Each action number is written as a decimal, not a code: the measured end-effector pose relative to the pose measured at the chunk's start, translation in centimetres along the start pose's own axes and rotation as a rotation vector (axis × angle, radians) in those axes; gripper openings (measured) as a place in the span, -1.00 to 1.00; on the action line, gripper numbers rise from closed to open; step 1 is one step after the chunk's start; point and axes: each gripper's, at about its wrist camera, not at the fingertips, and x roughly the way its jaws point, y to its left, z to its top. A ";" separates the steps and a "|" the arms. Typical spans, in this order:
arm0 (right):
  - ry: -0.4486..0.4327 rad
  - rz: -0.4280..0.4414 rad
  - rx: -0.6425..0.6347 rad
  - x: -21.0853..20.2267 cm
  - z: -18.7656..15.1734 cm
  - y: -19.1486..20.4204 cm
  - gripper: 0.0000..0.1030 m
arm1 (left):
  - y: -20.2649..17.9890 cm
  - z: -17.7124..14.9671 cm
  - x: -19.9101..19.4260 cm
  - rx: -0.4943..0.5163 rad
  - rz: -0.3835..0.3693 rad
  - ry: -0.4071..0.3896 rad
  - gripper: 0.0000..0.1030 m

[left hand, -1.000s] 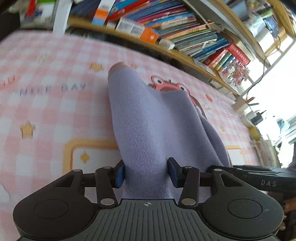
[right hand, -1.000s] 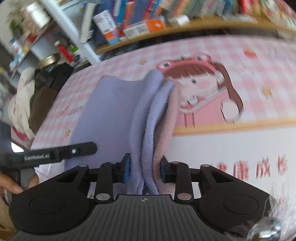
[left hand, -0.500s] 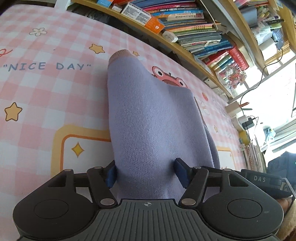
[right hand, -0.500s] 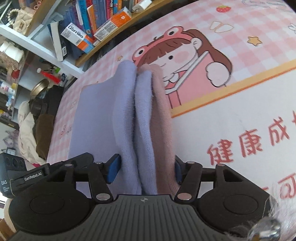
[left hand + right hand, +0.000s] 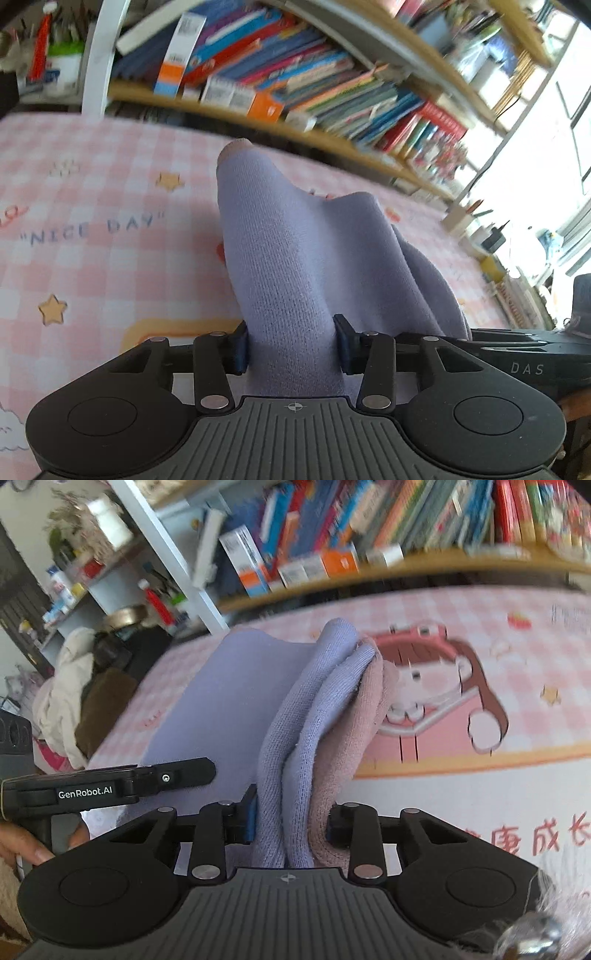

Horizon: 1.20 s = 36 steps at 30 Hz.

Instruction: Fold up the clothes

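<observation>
A lilac knitted garment [image 5: 295,240] with a pink inner side [image 5: 369,709] lies folded on the pink checked mat [image 5: 92,258]. In the left wrist view, my left gripper [image 5: 291,347] is closing its jaws on a bunched fold of the garment, and the pads press on the cloth. My right gripper [image 5: 291,819] is closing too, pinching several lilac and pink layers at the other edge. The lilac cloth [image 5: 229,701] spans between the two grippers. The left gripper's body [image 5: 110,786] shows at the left of the right wrist view. The right gripper's body [image 5: 524,354] shows at the right of the left wrist view.
A wooden shelf of books [image 5: 314,85] runs along the mat's far edge. A pile of cream and brown clothes [image 5: 66,686] sits beyond the mat's left end. A person's hand [image 5: 22,845] holds the left gripper. A cartoon girl print [image 5: 443,686] covers the mat's right side.
Half a second ago both pairs of jaws stood wider around the cloth; now they have narrowed onto it. Both views have tipped up and are blurred, and the garment's near edge is bunched tighter.
</observation>
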 end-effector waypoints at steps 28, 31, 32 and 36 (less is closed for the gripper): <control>-0.055 0.026 -0.145 8.9 9.3 4.6 -0.43 | 7.9 8.0 1.1 -0.020 0.077 -0.127 -0.16; -0.049 0.022 -0.154 11.4 10.5 4.7 -0.43 | 9.5 8.9 2.4 -0.037 0.093 -0.128 -0.16; -0.048 0.019 -0.159 12.2 10.9 4.7 -0.43 | 9.9 9.2 2.8 -0.040 0.097 -0.128 -0.16; -0.050 0.015 -0.170 14.9 12.2 4.7 -0.43 | 11.7 10.5 4.2 -0.047 0.114 -0.132 -0.16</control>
